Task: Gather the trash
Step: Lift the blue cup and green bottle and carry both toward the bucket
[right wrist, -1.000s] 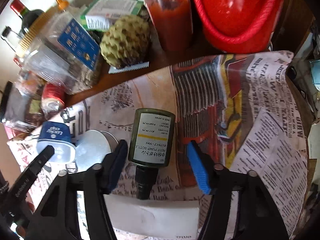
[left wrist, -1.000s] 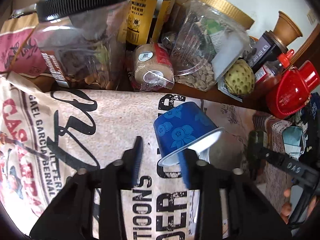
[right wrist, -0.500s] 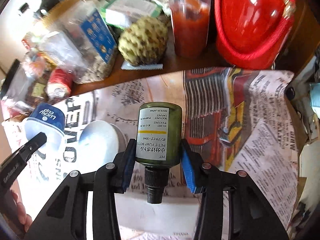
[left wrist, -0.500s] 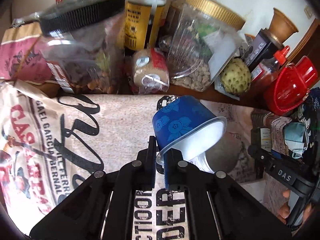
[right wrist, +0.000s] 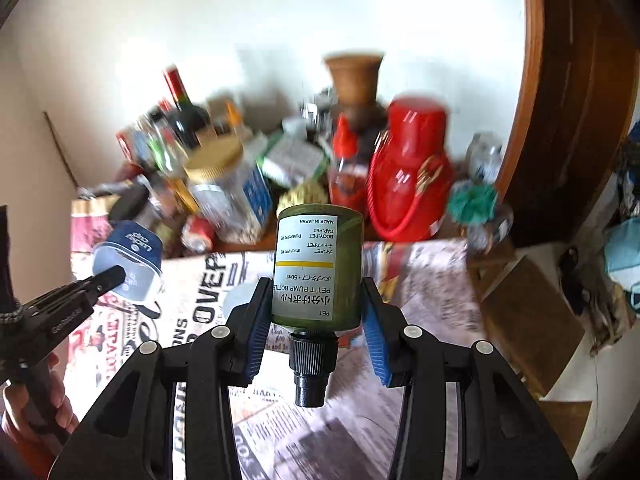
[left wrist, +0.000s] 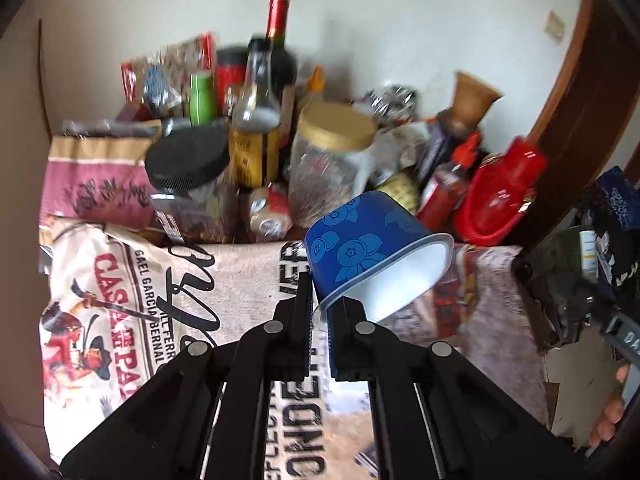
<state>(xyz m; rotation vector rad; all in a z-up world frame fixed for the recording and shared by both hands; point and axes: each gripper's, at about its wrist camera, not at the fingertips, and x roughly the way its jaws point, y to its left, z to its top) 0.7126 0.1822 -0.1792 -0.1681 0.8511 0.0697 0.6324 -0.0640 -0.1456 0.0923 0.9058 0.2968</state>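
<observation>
Both pieces of trash are off the newspaper-covered table [left wrist: 248,280]. The left gripper [left wrist: 320,312] is clenched on the rim of one blue cup [left wrist: 372,240], above the table's middle. The right gripper [right wrist: 316,320] grasps one green bottle [right wrist: 318,268] across its body, neck toward the camera, above the near edge. The thin cup looks light and easily crushed, so the rim pinch suits it. The small plastic bottle looks stiff but smooth and may slip.
</observation>
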